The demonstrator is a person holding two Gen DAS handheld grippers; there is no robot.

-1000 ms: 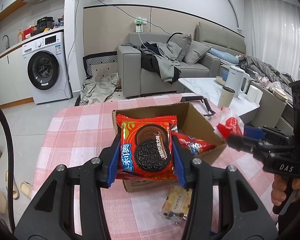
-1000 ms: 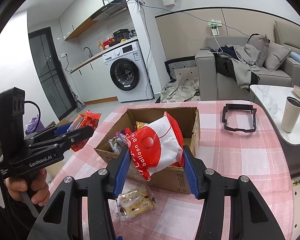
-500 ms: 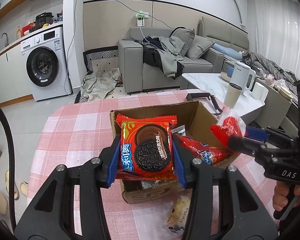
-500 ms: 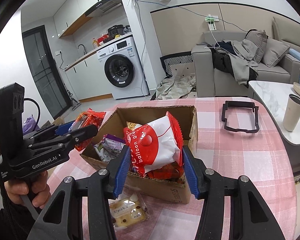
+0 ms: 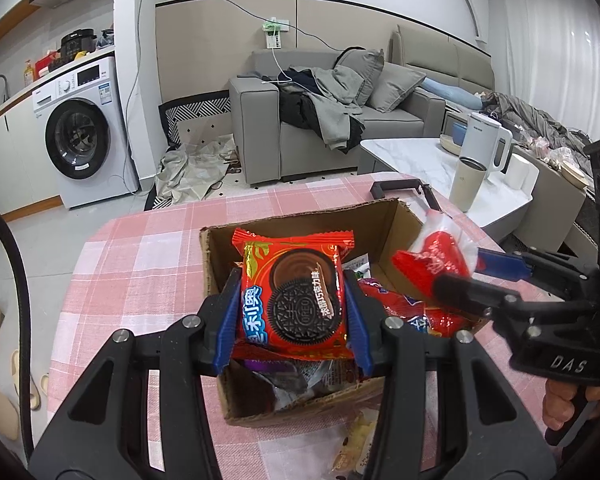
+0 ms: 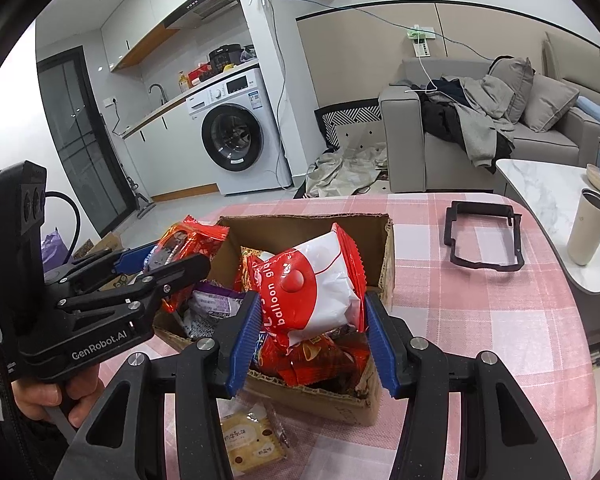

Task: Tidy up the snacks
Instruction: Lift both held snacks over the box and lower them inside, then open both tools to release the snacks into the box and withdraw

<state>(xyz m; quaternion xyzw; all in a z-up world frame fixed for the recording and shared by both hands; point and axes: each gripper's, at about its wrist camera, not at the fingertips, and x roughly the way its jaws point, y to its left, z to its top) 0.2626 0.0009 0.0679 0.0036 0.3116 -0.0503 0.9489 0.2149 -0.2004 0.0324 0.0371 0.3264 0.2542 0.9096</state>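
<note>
1. One cardboard box [image 5: 300, 232] is seen open-topped on the pink checked tablecloth [image 5: 140, 264]; several snack packets are heaped inside, their exact count not determinable.
2. Two grippers are counted. The left gripper [image 5: 292, 312] is closed on one red Oreo packet [image 5: 294, 300], held upright between both blue pads over the near-left part of the box.
3. The right gripper [image 6: 306, 332] is closed on one red-and-white balloon-gum bag [image 6: 316, 284], held tilted above the box's right half.
4. Inside the box, one purple packet [image 6: 212, 304] and at least two further red packets [image 6: 316, 360] are made out beneath the held bags.
5. One clear-wrapped biscuit packet [image 6: 252, 444] is noted on the cloth, outside the box, just beside its near wall.
6. One black frame [image 6: 484, 236] is recorded lying flat on the cloth, well apart from the box.
7. One beige cup [image 6: 590, 226] is seen upright on the white marble table [image 6: 540, 176] beside.
</note>
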